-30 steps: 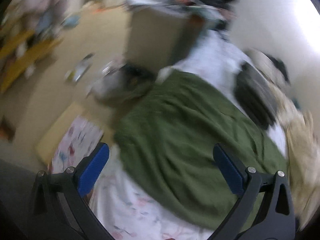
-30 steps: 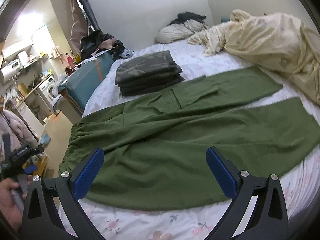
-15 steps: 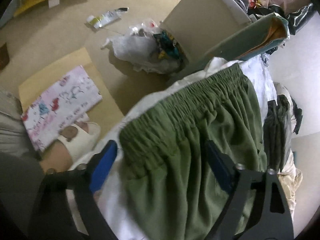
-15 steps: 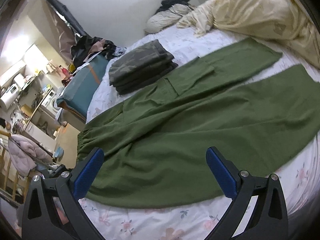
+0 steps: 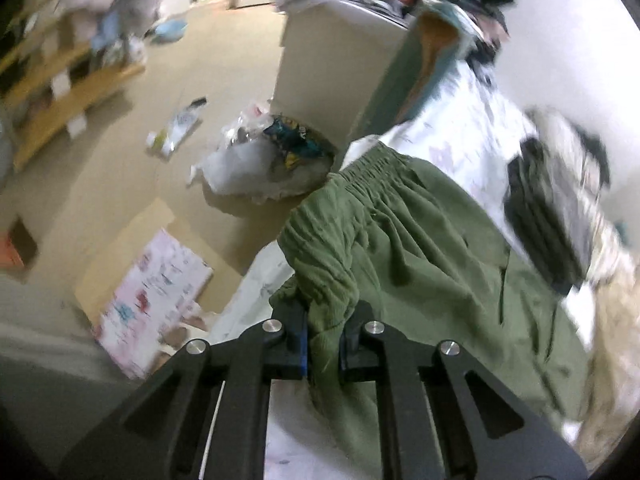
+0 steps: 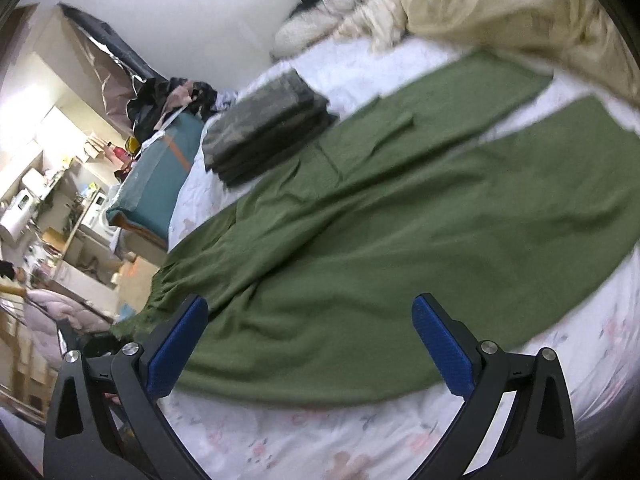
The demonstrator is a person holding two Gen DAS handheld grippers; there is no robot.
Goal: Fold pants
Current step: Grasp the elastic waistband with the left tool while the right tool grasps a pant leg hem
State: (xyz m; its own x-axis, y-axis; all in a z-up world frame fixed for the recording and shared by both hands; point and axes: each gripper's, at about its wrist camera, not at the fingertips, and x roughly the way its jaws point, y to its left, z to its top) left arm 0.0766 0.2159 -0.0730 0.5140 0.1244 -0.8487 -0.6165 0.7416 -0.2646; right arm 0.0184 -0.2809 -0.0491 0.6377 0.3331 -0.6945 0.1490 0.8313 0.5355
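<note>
Green pants (image 6: 360,220) lie spread on the bed with the waistband at the left and both legs running to the right. In the left wrist view my left gripper (image 5: 323,340) is shut on the near corner of the pants' waistband (image 5: 320,280), and the fabric bunches up between the fingers. My right gripper (image 6: 308,340) is open and empty, hovering above the near edge of the pants' lower leg. The left gripper shows dimly at the lower left of the right wrist view.
A stack of folded dark clothes (image 6: 264,132) sits on the bed beyond the pants. A cream duvet (image 6: 520,12) is heaped at the far right. The floral sheet (image 6: 320,440) covers the bed. Beside the bed are a teal suitcase (image 6: 160,184), a plastic bag (image 5: 256,164) and floor clutter.
My left gripper moved onto the waistband corner and shut on it, lifting the fabric a little. My right gripper stayed open and tilted slightly over the pants.
</note>
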